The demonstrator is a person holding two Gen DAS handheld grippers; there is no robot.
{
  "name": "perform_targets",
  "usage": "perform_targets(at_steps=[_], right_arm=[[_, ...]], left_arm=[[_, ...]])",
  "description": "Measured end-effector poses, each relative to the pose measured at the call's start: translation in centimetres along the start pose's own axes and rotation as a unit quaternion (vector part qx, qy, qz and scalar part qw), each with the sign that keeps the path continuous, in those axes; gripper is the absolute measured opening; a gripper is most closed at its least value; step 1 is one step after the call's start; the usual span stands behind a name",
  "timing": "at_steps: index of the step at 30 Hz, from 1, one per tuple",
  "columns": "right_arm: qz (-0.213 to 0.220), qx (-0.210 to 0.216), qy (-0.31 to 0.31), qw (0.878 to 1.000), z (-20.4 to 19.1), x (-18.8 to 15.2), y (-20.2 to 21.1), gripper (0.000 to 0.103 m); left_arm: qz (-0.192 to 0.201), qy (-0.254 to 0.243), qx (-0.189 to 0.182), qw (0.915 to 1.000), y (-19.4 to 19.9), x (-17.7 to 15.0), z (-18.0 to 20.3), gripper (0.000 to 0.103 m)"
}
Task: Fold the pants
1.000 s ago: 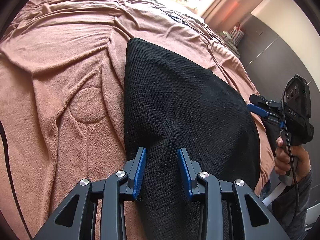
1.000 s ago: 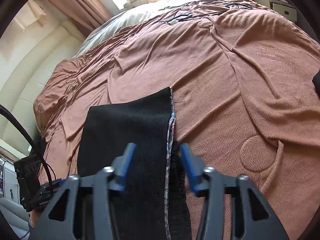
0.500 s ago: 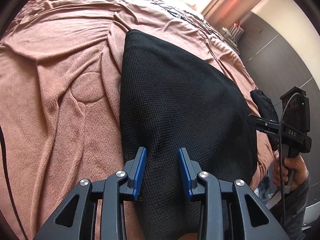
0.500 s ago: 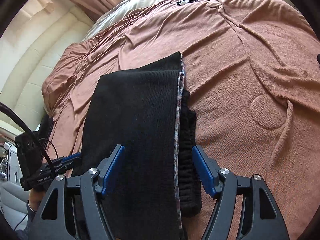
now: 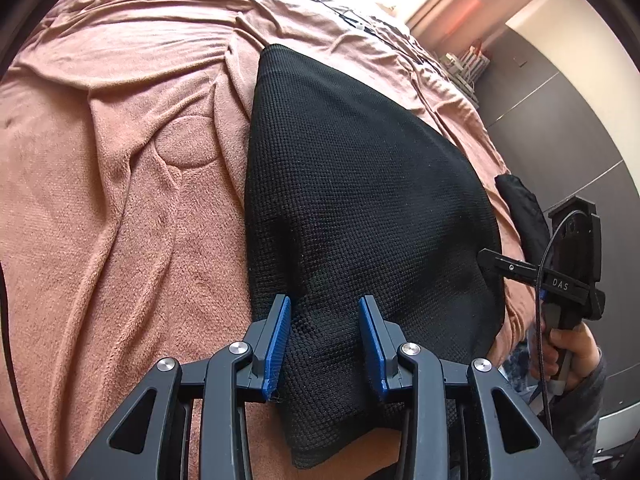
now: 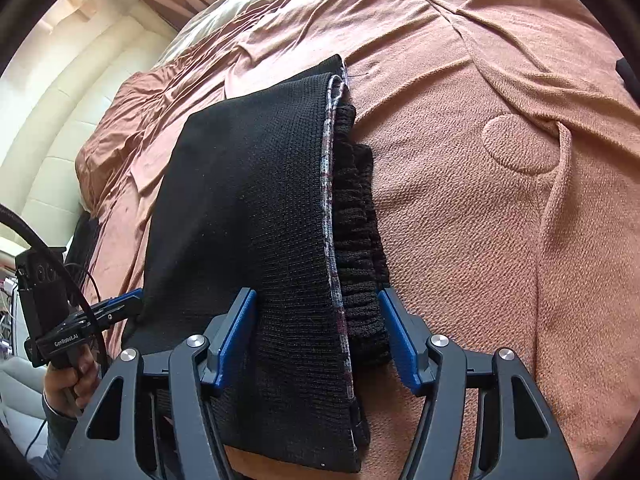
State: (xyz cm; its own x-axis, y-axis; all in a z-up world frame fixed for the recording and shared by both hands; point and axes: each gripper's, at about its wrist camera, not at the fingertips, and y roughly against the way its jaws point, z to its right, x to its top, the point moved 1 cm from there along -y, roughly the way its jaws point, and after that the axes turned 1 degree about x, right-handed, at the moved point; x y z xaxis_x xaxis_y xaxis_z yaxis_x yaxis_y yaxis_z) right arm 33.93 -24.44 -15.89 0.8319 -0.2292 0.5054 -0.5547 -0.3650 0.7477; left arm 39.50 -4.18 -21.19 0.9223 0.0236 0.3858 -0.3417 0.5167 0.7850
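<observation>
Your left gripper and right gripper: jaws parted, straddling the pants, nothing pinched. Pants black knit, folded flat on the bed; plaid lining edge and ribbed waistband show along the fold.

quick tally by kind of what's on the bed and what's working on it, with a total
black pants: 1
pink blanket: 1
grippers, the left gripper and the right gripper: 2
total: 4
</observation>
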Motion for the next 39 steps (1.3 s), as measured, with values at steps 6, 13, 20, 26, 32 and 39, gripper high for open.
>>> perform_targets(at_steps=[6,13,20,26,32,39], right_arm=[[0.008,0.013,-0.012,1.000,0.6,-0.9,0.3,0.060],[0.009,0.023,-0.022,0.999,1.1,-1.3,0.2,0.060],[0.009,0.024,-0.017,1.000,1.0,-1.5,0.4,0.060],[0.008,0.016,-0.014,1.000,1.0,-1.6,0.4,0.060],[0.009,0.012,-0.009,1.000,0.9,-1.7,0.5,0.059],[0.008,0.011,-0.011,1.000,0.8,-1.7,0.5,0.056]], left_arm=[[0.006,0.049,-0.031,0.9983,0.1,0.5,-1.9,0.039],[0.004,0.090,-0.058,0.9943,-0.2,0.8,-3.2,0.038],[0.009,0.109,-0.034,0.9934,0.7,0.7,-4.1,0.039],[-0.013,0.124,-0.050,0.9909,-0.2,0.3,-4.7,0.038],[-0.043,0.123,-0.045,0.9905,0.5,-0.9,-4.0,0.039],[-0.047,0.124,-0.069,0.9887,0.1,-1.6,-4.0,0.036]])
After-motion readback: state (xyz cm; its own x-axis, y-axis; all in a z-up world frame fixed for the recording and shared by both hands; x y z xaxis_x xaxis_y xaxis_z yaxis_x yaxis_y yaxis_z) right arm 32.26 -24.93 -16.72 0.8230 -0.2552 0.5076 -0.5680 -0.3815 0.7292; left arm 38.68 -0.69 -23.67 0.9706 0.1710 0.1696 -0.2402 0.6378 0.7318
